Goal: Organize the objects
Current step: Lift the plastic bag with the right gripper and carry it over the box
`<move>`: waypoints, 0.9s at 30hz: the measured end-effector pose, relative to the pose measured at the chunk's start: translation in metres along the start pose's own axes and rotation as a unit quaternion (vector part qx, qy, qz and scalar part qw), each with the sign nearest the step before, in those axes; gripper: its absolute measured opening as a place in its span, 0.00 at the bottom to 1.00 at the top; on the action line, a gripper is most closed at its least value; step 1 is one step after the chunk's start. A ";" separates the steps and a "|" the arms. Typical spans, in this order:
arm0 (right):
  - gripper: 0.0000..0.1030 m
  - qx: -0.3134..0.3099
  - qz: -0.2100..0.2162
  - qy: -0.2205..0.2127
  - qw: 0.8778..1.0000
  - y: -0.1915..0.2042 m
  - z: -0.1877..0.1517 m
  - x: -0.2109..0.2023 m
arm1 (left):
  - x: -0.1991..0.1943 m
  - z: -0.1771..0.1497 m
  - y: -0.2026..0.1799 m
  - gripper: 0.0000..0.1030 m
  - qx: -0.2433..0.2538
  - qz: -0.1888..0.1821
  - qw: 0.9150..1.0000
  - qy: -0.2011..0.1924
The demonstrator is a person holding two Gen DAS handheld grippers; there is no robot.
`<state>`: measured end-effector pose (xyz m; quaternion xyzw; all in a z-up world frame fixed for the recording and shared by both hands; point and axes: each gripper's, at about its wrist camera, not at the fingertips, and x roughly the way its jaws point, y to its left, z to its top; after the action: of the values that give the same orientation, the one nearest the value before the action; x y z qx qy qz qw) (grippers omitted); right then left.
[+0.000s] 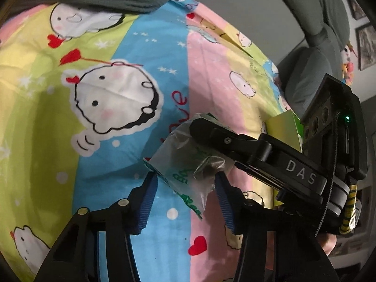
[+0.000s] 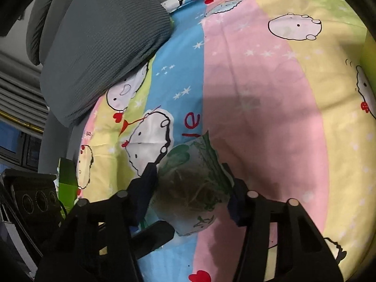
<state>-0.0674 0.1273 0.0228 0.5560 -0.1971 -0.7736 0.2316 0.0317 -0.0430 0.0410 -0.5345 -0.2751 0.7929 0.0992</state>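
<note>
Bag (image 2: 195, 183) sits between right hand-held gripper (image 2: 191, 185) fingers.

We see a bed spread with a striped cartoon sheet (image 1: 98, 117) — blue, pink, yellow and green bands with white creatures and red hearts. A grey ribbed pillow (image 2: 101, 47) lies at its head, and framed pictures (image 1: 365, 47) hang on the wall — light falls unevenly.
</note>
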 end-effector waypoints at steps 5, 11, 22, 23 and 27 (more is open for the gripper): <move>0.46 -0.004 -0.006 -0.025 1.000 0.003 -0.003 -0.015 | -0.010 0.000 -0.013 0.45 0.015 -0.018 0.999 -0.028; 0.45 -0.019 0.004 -0.081 0.997 0.012 -0.009 -0.047 | -0.027 -0.001 -0.029 0.45 0.044 -0.044 0.996 -0.069; 0.45 -0.040 0.025 -0.180 0.983 0.022 -0.019 -0.104 | -0.056 -0.007 -0.069 0.45 0.117 -0.060 0.979 -0.156; 0.45 -0.042 0.025 -0.186 0.981 0.023 -0.020 -0.108 | -0.056 -0.007 -0.071 0.45 0.121 -0.060 0.978 -0.161; 0.45 -0.048 0.028 -0.211 0.976 0.024 -0.022 -0.122 | -0.060 -0.010 -0.081 0.45 0.139 -0.057 0.972 -0.182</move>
<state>-0.0099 0.1772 0.1229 0.3628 -0.2190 -0.8753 0.2328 0.0547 0.0002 0.1298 -0.3458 -0.2051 0.9005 0.1659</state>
